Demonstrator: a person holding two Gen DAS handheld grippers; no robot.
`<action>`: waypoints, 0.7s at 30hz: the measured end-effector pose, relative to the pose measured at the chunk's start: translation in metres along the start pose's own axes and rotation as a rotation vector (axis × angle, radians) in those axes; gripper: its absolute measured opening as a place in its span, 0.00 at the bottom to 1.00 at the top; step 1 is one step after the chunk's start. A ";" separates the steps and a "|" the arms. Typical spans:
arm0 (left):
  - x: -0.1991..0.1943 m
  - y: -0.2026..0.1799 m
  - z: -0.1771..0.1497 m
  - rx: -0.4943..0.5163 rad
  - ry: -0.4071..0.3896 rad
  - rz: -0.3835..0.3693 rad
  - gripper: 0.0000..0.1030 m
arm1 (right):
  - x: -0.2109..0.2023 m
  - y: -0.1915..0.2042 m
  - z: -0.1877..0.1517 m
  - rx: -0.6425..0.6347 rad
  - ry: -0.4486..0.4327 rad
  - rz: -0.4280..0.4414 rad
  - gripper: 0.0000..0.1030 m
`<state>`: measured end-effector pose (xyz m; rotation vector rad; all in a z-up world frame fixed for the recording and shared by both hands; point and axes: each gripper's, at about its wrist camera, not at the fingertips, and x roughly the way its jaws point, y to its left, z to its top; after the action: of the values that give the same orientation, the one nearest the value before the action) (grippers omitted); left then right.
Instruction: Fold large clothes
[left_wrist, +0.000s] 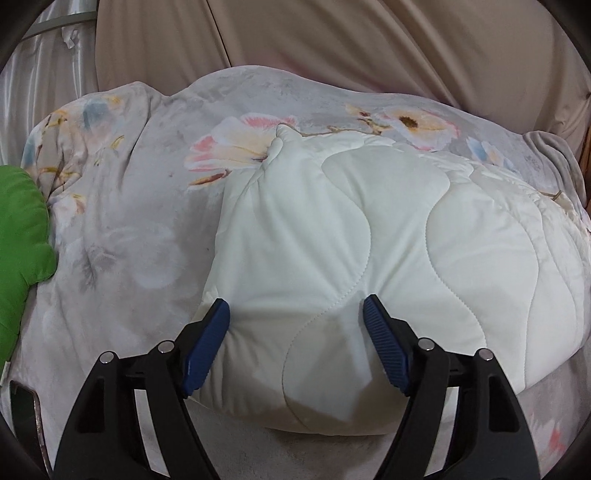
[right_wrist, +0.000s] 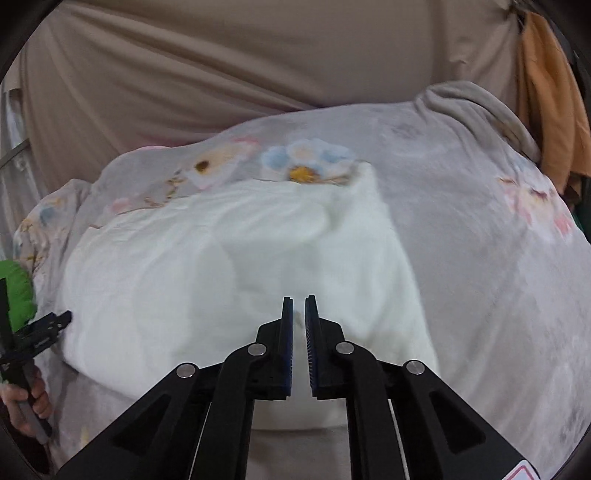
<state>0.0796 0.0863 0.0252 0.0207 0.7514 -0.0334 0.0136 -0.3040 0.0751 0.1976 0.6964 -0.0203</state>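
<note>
A white quilted garment (left_wrist: 332, 240) lies folded into a thick pad on a grey floral blanket (left_wrist: 129, 221). My left gripper (left_wrist: 295, 314) is open wide over the pad's near left corner, and its blue pads (left_wrist: 210, 339) straddle the padded edge, which bulges up between them. In the right wrist view the same white garment (right_wrist: 221, 266) looks blurred. My right gripper (right_wrist: 299, 306) hovers over its near right part, shut to a thin slit with nothing seen between the pads.
A green cushion (left_wrist: 22, 240) lies at the blanket's left edge. Beige draped fabric (left_wrist: 332, 44) backs the bed. An orange cloth (right_wrist: 550, 110) hangs at the far right. A hand (right_wrist: 26, 406) holding the left tool shows at the right view's left edge.
</note>
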 end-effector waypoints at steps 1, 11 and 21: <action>-0.001 0.000 -0.001 -0.004 0.000 -0.002 0.70 | 0.003 0.017 0.009 -0.031 -0.005 0.025 0.08; -0.002 0.000 -0.004 -0.017 -0.014 -0.005 0.70 | 0.067 0.142 0.055 -0.229 0.036 0.103 0.08; -0.031 0.032 0.004 -0.171 -0.057 -0.187 0.80 | 0.126 0.158 0.012 -0.316 0.166 0.113 0.09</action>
<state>0.0604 0.1192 0.0495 -0.2123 0.6953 -0.1475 0.1317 -0.1449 0.0312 -0.0658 0.8423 0.2155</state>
